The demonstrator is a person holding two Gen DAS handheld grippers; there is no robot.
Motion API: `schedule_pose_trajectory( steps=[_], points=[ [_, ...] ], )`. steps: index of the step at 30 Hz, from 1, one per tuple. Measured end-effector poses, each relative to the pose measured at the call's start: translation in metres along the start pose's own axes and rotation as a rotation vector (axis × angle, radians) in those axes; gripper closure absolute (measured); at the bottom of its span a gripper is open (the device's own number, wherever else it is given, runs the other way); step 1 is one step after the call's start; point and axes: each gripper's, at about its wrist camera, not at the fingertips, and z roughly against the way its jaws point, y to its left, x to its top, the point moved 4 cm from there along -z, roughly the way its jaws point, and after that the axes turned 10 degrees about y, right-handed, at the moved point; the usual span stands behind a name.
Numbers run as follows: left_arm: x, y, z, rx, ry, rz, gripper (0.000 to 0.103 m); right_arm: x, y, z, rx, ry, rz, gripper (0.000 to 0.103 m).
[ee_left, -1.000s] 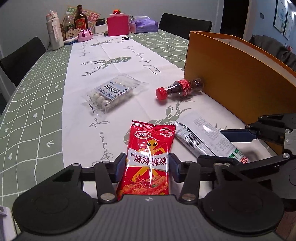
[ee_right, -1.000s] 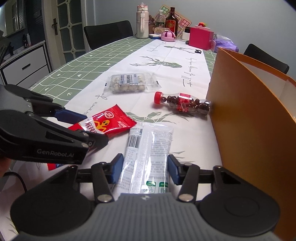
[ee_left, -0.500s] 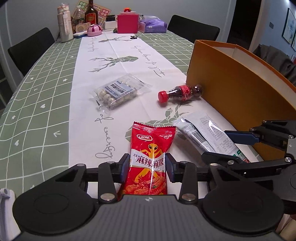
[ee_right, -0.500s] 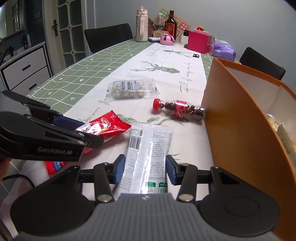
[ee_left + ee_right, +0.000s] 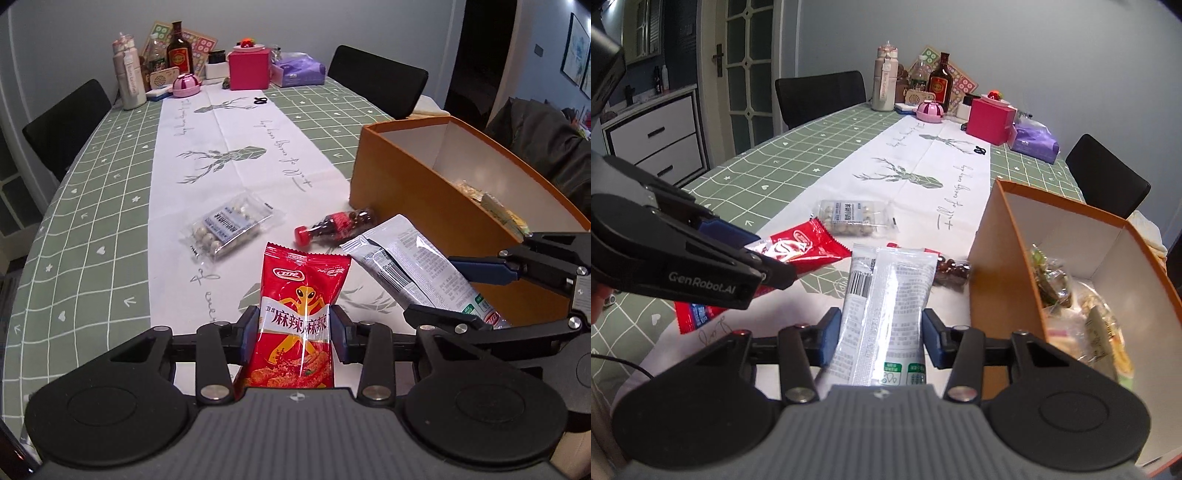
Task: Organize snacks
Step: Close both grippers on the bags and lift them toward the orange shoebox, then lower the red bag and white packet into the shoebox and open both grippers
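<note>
My left gripper (image 5: 294, 334) is shut on a red snack packet (image 5: 300, 306) and holds it up above the table. My right gripper (image 5: 881, 334) is shut on a silver-white snack packet (image 5: 886, 295), also lifted, next to the orange box (image 5: 1001, 266). Each gripper shows in the other's view: the right one (image 5: 480, 291) with the silver packet (image 5: 410, 266), the left one (image 5: 746, 251) with the red packet (image 5: 801, 251). The orange box (image 5: 417, 206) is open and holds several snacks. A clear pack of white balls (image 5: 232, 225) and a small red-capped bottle (image 5: 332, 225) lie on the table.
A green checked tablecloth with a white runner (image 5: 229, 147) covers the table. Bottles, a pink box (image 5: 247, 70) and a purple pack (image 5: 299, 68) stand at the far end. Black chairs (image 5: 376, 81) stand around the table. A white drawer cabinet (image 5: 653, 136) stands to the left.
Both grippers have risen with their packets, lifting them off the table. The inside of the orange box has come into view.
</note>
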Motion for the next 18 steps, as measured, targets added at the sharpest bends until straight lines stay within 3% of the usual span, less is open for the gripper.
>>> schedule_pose_trajectory(
  steps=[3, 8, 18],
  points=[
    [0.009, -0.004, 0.005, -0.018, -0.009, 0.008, 0.058, 0.008, -0.012, 0.011, 0.02, 0.01, -0.009, 0.057],
    [0.03, -0.013, 0.018, -0.054, -0.062, 0.036, 0.058, 0.021, -0.036, 0.034, -0.039, -0.024, 0.009, 0.057],
    [0.079, -0.068, 0.025, -0.11, -0.124, -0.051, 0.058, 0.03, -0.091, 0.052, -0.167, 0.016, 0.072, 0.057]
  ],
)
